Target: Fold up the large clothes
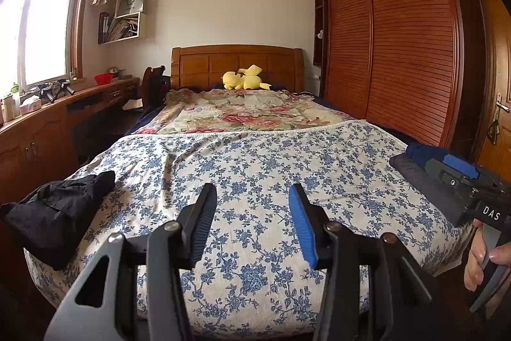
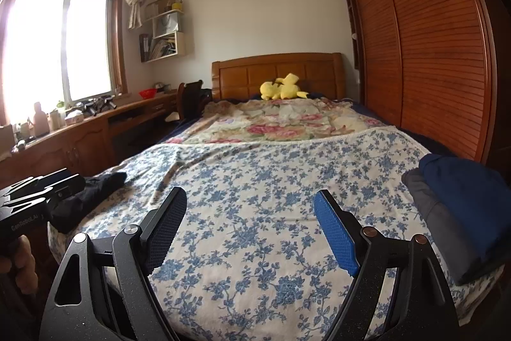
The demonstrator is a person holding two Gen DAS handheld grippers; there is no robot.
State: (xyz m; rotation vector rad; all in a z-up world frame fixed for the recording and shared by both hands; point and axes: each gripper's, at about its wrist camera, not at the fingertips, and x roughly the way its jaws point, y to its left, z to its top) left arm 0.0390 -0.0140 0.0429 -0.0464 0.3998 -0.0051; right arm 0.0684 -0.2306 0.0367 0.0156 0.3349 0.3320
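Observation:
A crumpled black garment point(image 1: 54, 213) lies at the left front corner of the bed; it also shows in the right wrist view point(image 2: 89, 194). A folded pile, a blue garment point(image 2: 463, 200) on a grey one point(image 2: 424, 197), sits at the right edge, also seen in the left wrist view point(image 1: 421, 155). My left gripper point(image 1: 252, 206) is open and empty above the blue-flowered bedspread point(image 1: 255, 162), near the bed's foot. My right gripper point(image 2: 250, 216) is open and empty above the same spread. Each gripper shows at the edge of the other's view.
A flowered quilt point(image 1: 249, 111) and a yellow plush toy point(image 1: 244, 79) lie toward the wooden headboard point(image 1: 236, 59). A louvred wardrobe point(image 1: 399, 47) lines the right side. A long desk point(image 1: 48, 123) with clutter runs under the window at left. A chair point(image 1: 153, 85) stands by the bed.

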